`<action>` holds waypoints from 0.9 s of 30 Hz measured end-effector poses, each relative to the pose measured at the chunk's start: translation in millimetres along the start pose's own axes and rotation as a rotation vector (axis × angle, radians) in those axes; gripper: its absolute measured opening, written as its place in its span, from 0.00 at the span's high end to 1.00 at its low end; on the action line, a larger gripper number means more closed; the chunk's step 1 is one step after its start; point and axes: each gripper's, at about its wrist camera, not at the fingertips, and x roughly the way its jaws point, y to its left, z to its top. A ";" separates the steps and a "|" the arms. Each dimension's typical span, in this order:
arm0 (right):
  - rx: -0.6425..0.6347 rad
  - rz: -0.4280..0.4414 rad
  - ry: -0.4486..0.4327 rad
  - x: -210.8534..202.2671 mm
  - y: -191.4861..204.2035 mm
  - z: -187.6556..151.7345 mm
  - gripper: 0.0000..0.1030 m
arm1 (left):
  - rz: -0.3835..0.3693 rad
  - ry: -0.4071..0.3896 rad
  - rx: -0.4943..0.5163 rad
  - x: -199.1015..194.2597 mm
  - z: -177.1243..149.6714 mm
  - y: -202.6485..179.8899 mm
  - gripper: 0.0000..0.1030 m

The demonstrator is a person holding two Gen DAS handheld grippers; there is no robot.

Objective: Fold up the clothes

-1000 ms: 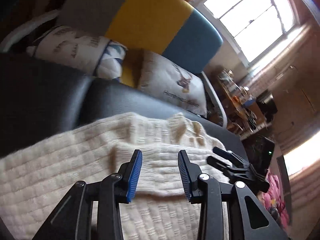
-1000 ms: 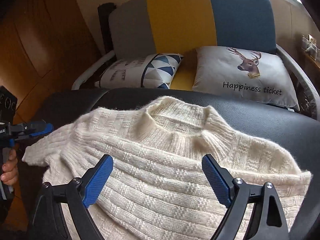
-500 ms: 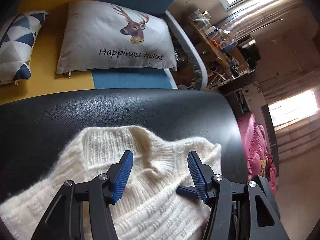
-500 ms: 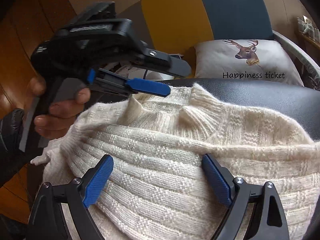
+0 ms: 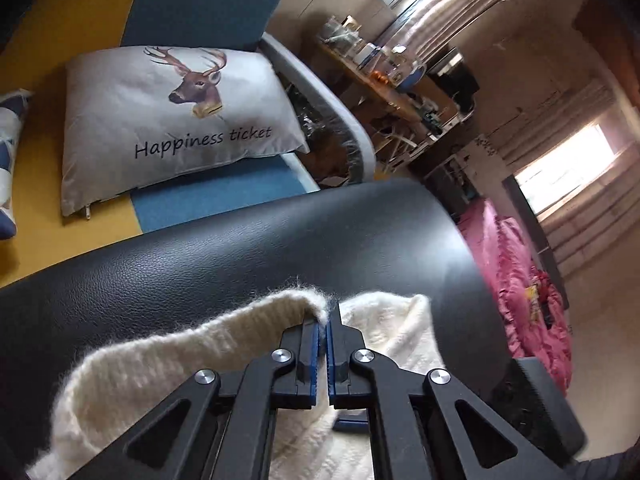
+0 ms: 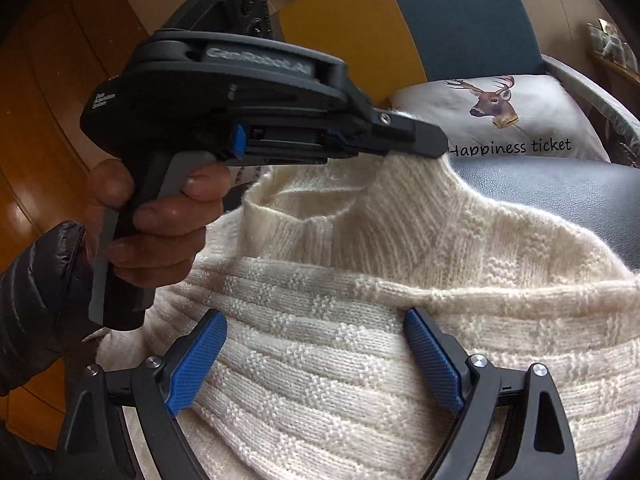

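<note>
A cream knitted sweater (image 6: 360, 320) lies on a black leather surface (image 5: 200, 264), its collar toward the sofa. My left gripper (image 5: 323, 320) is shut on the sweater's collar rim (image 5: 240, 332), which stands lifted off the leather. In the right wrist view that same left gripper (image 6: 424, 144) pinches the collar (image 6: 404, 176) from the left, held by a hand (image 6: 160, 216) in a dark puffy sleeve. My right gripper (image 6: 316, 352) is open just over the sweater's chest, blue pads wide apart and nothing held.
Behind the leather surface is a yellow and blue sofa (image 6: 440, 20) with a deer cushion (image 5: 180, 112) reading "Happiness ticket". A cluttered shelf (image 5: 384, 76) and pink bedding (image 5: 520, 288) lie to the right. Wooden panelling (image 6: 48, 100) is on the left.
My left gripper swung in from the sweater's left side to the collar and closed on its rim, lifting it. The right gripper stayed open over the chest.
</note>
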 end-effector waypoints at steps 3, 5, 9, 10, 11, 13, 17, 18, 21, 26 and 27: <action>-0.012 -0.017 0.003 1.6 2.6 -1.1 0.10 | 0.079 0.040 -0.037 16.3 -1.5 15.7 0.97; -0.010 -0.015 0.003 2.1 2.3 -1.4 0.10 | 0.100 0.029 -0.064 9.8 -6.4 22.1 0.97; 0.016 0.009 0.001 0.8 -1.4 0.0 0.10 | 0.077 -0.072 -0.120 -38.7 -24.0 26.8 0.94; 0.032 0.016 0.004 0.1 -2.1 2.6 0.10 | 0.072 -0.097 -0.134 -50.8 -28.4 28.0 0.94; 0.048 0.023 0.007 -0.7 -2.8 5.3 0.10 | 0.066 -0.123 -0.148 -62.9 -32.8 29.2 0.94; 0.080 0.037 0.012 -2.2 -4.2 10.6 0.10 | 0.094 -0.162 -0.158 -85.8 -50.9 31.0 0.94; 0.144 0.065 0.024 -5.3 -7.0 21.3 0.10 | 0.186 -0.174 -0.133 -113.2 -106.3 31.0 0.95; 0.160 0.072 0.027 -6.1 -7.7 23.9 0.09 | 0.216 -0.175 -0.136 -114.9 -116.4 31.9 0.95; 0.250 0.252 0.035 5.0 -1.1 55.9 0.09 | 0.259 -0.178 -0.154 -112.9 -132.0 37.5 0.95; 0.358 0.283 0.142 55.0 1.8 97.9 0.09 | 0.283 -0.177 -0.185 -104.9 -143.8 51.4 0.95; 0.367 0.283 0.176 66.8 1.7 101.7 0.09 | 0.268 -0.180 -0.196 -104.5 -146.0 53.7 0.95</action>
